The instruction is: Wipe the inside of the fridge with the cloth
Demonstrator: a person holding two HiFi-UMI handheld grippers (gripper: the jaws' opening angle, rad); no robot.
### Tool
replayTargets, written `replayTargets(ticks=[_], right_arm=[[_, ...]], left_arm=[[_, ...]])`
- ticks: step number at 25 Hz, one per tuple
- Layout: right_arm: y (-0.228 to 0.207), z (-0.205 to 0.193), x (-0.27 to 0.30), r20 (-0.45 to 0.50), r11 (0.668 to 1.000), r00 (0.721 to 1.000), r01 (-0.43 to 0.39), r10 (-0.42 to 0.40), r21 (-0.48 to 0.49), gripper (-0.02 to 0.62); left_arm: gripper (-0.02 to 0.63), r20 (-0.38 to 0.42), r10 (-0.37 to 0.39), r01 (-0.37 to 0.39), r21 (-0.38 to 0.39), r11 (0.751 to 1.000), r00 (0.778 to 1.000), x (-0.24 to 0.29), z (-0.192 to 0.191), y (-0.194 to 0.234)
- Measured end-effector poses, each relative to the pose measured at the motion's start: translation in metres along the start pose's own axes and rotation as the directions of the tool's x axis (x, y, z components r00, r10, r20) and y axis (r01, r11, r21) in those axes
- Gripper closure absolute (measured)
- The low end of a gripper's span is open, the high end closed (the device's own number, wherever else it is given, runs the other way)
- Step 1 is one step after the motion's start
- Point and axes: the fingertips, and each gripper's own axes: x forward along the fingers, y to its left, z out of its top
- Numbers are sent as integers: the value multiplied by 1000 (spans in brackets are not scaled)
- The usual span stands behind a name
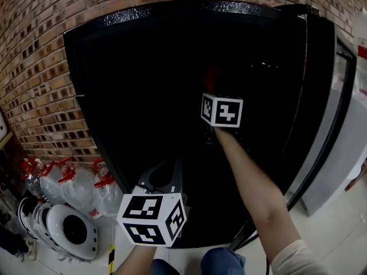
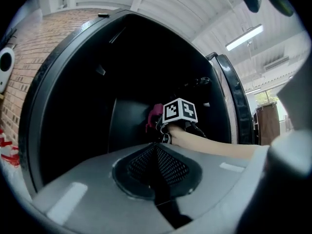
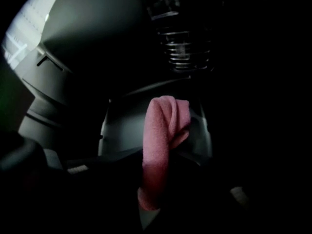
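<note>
the fridge (image 1: 80, 96) stands with its door (image 1: 330, 102) swung open at 3 o'clock in the head view, and the inside is so dark that no shelf or wall shows as wiped or unwiped. the right gripper (image 3: 156, 172) reaches deep into the cavity, just past centre toward 1 o'clock in that view, with its jaws clamped on the pink cloth (image 3: 158, 140). the cloth stands up from the jaws in a bunched fold, in front of a pale grey inner surface. whether it is pressed against that surface or only close to it cannot be told. the left gripper (image 2: 157, 152) hangs low at 6 o'clock, outside the opening, with its jaws together on nothing and no part in the work. as a judgement, opening the fridge, picking up the cloth and bringing it inside are done, and the wiping is at best just under way. most of the interior is probably left to wipe.
</note>
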Motion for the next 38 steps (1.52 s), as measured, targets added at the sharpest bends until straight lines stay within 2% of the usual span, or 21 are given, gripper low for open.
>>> replayTargets(ticks=[7, 14, 20, 23, 27, 31, 34, 38], right_arm=[[4, -3, -30, -5, 987, 998, 54, -55, -151, 538], [22, 18, -99, 71, 991, 995, 83, -76, -102, 538], [55, 27, -162, 97, 979, 995, 30, -10, -200, 538], [55, 37, -190, 120, 980, 993, 35, -11, -198, 538], [45, 44, -211, 142, 981, 989, 60, -33, -186, 538], [42, 37, -210, 122, 976, 992, 64, -39, -207, 538], [57, 35, -216, 128, 976, 992, 15, 13, -218, 538], [109, 28, -233, 174, 963, 966, -154, 194, -220, 537]], left_arm=[[596, 19, -38, 38, -14, 999, 999, 1, 10, -11], [595, 19, -61, 61, -14, 998, 998, 1, 16, -21], [595, 31, -72, 72, -1, 997, 997, 4, 20, -28], [596, 32, -79, 80, -6, 997, 996, 10, 22, -32], [595, 45, -91, 91, 12, 996, 995, 16, 28, -40], [595, 42, -89, 89, 6, 996, 995, 21, 26, -41], [595, 44, -67, 67, 3, 998, 997, 15, 26, -37], [595, 73, 26, -26, 7, 1000, 997, -9, 27, -6]])
